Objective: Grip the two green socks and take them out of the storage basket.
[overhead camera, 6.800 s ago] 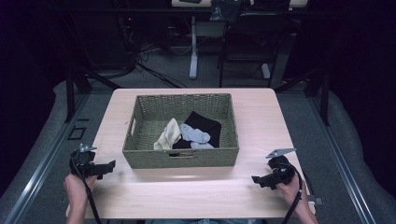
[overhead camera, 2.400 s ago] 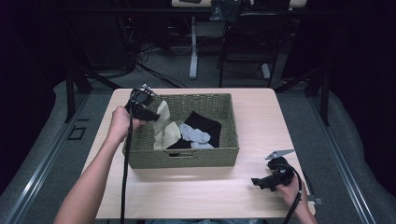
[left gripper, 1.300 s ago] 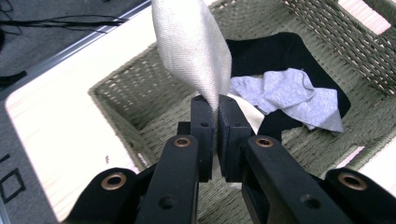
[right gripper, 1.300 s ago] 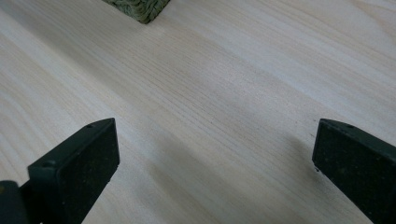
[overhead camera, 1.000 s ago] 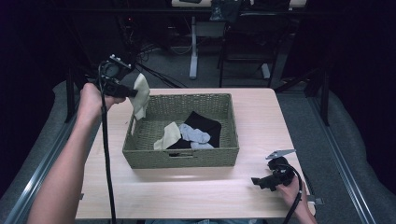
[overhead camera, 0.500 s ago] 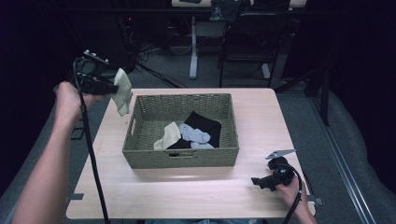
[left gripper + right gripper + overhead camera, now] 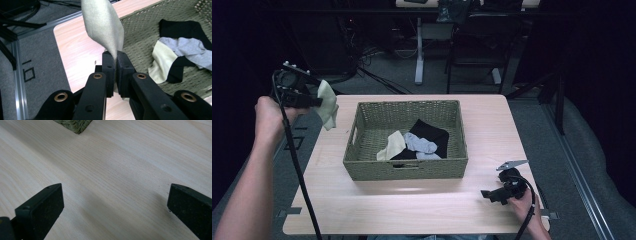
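Observation:
My left gripper is raised off the table's far left corner, shut on a beige sock that dangles from its jaws. In the left gripper view the beige sock is pinched between the closed jaws of the left gripper. A woven green basket sits mid-table and holds a cream sock, a black sock and a grey sock. My right gripper rests on the table near the front right, open, with bare wood between its pads.
The wooden table has bare areas left, right and in front of the basket. A basket corner shows in the right gripper view. Dark floor, cables and table legs lie beyond the far edge.
My left gripper has lifted the beige sock out of the basket and carried it up and to the left, past the table's left edge. The right gripper has stayed put.

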Demonstrator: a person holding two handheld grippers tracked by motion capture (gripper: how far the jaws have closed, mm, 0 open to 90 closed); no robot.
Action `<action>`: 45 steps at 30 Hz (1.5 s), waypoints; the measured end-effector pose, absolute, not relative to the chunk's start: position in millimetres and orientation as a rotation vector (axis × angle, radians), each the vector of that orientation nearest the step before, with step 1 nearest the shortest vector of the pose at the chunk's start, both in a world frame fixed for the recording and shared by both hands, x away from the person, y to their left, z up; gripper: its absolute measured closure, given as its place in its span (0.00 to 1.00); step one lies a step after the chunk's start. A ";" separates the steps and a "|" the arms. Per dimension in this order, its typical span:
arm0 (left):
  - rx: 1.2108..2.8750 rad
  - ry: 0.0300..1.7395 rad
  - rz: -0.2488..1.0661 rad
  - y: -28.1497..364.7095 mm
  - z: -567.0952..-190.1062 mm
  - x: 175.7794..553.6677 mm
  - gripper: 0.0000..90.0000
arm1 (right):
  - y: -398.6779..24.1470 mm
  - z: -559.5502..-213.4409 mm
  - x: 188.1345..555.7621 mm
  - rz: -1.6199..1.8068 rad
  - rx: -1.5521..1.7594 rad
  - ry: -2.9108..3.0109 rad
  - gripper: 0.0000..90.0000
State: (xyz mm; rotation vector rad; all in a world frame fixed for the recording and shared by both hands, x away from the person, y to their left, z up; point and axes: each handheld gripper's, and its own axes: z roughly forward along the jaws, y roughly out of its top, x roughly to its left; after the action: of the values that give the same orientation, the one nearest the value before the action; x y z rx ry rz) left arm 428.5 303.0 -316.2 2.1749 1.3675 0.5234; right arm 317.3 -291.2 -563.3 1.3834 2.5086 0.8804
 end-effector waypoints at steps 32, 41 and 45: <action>2.212 1.515 0.365 328.3 -411.9 432.8 0.96 | -290.7 -562.2 316.6 0.867 1.375 2.506 0.00; 2.224 1.545 0.294 326.4 -445.0 435.3 0.96 | -290.6 -562.2 316.6 0.866 1.374 2.504 0.00; 2.228 1.555 0.275 324.1 -458.0 436.4 0.96 | -290.8 -562.4 316.7 0.870 1.373 2.509 0.00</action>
State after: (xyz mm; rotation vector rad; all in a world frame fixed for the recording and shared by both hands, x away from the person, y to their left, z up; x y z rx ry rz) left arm 436.4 324.1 -458.0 2.2284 1.5555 0.2754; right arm 316.7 -290.8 -562.4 1.3733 2.5089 0.8701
